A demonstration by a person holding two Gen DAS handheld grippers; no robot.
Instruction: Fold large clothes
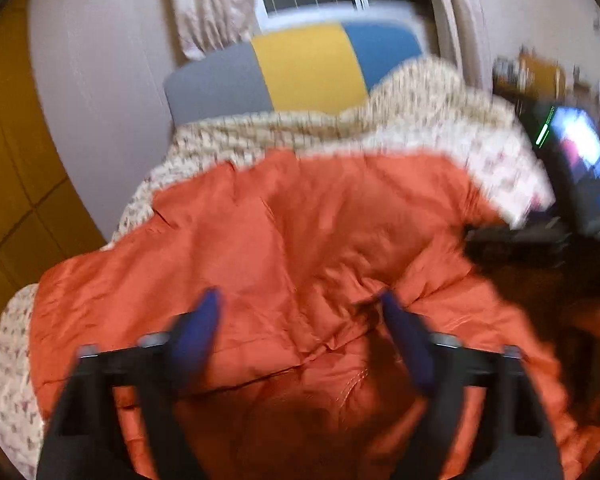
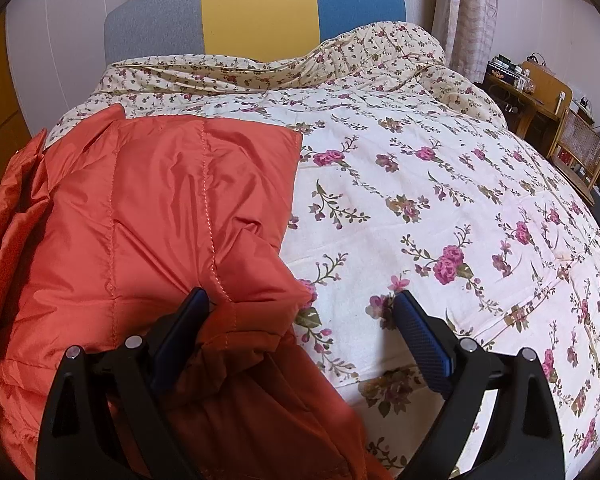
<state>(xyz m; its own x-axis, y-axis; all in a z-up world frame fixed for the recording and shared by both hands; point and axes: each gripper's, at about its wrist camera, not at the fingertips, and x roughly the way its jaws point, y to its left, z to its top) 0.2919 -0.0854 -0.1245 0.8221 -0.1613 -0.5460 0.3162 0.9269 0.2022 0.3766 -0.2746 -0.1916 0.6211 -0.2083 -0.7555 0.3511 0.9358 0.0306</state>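
left gripper (image 1: 300,308) wide open, hovering over the orange jacket (image 2: 160,208), holding nothing | jacket's spread on the left side of the floral quilt (image 2: 440,200) | right gripper (image 2: 302,304) open too, a jacket corner lying between its fingers, not pinched

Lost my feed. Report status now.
Left gripper and right gripper open, holding nothing. Orange jacket spread on floral bedspread. No obstruction seen.

text: we read none | phone screen (image 1: 580,148): we find it too blurred | desk items (image 2: 512,70): too small for us to read
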